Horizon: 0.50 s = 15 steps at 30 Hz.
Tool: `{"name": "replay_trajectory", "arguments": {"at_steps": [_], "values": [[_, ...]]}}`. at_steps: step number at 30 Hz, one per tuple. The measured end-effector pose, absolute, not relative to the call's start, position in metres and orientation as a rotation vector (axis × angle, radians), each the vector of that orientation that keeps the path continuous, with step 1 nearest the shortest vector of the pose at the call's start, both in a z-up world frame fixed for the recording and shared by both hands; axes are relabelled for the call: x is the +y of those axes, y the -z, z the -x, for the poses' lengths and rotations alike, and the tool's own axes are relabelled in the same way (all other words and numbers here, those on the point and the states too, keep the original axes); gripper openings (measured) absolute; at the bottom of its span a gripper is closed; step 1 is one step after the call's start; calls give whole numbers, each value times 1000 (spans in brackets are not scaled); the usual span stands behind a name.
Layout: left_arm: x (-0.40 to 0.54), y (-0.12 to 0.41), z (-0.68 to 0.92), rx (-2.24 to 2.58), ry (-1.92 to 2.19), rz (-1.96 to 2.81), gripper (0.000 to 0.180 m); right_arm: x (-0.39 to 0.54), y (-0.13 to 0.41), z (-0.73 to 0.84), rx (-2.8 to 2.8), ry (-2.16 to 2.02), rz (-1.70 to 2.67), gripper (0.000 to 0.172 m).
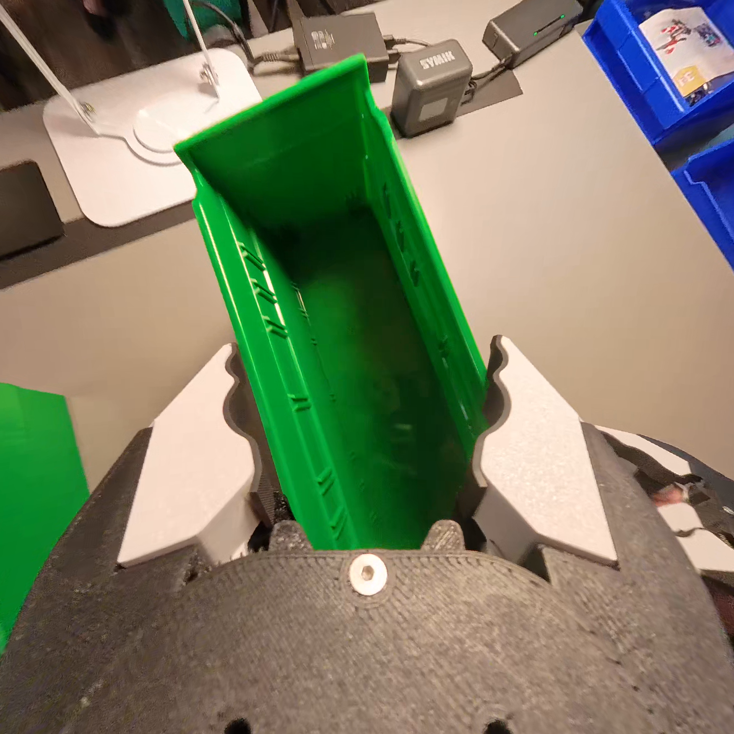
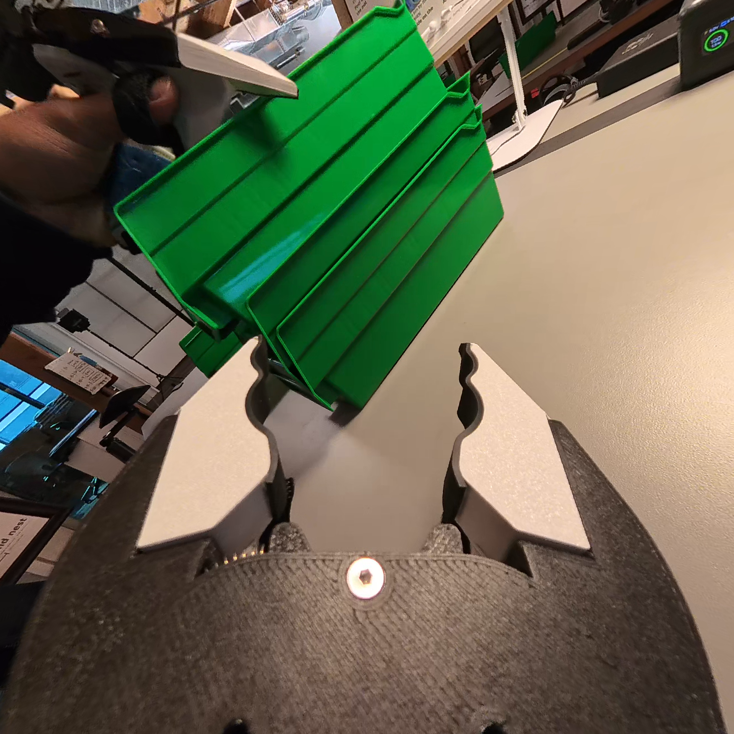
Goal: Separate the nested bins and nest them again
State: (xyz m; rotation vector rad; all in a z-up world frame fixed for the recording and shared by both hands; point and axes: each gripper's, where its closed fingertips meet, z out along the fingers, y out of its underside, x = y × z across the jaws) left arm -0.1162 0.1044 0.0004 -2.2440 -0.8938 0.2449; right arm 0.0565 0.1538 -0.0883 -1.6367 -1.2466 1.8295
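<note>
my left gripper (image 1: pixel 359 381) straddled a long green plastic bin (image 1: pixel 337 278), pads not clearly pressing. my right gripper (image 2: pixel 359 381) gaped bare beside the nested green bin stack (image 2: pixel 357 246) on the grey surface (image 2: pixel 595 317).

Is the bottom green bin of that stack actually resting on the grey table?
Touching. The right wrist view shows the bottom green bin with its long lower edge lying flush on the grey table, no gap between.

We see pale lettering on the grey battery block (image 1: pixel 433 91) behind the green bin (image 1: pixel 317 246), white marks on the dark charger box (image 1: pixel 337 37) beside it, and print on a sheet (image 1: pixel 683 51) in the blue bin (image 1: pixel 619 67) to its right. Right of the green bin a display (image 2: pixel 715 39) shows digits; a framed sign (image 2: pixel 20 536) lies below-left.
</note>
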Motion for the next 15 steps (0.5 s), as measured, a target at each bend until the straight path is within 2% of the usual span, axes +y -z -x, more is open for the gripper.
{"name": "replay_trajectory", "arguments": {"at_steps": [7,15], "values": [[117,-1,122,-806,-325,2277,109,154,88,-57,-1243,-1835,1635,97],[122,5,115,-717,-320,2322,110,154,88,-57,-1245,-1832,1633,97]]}}
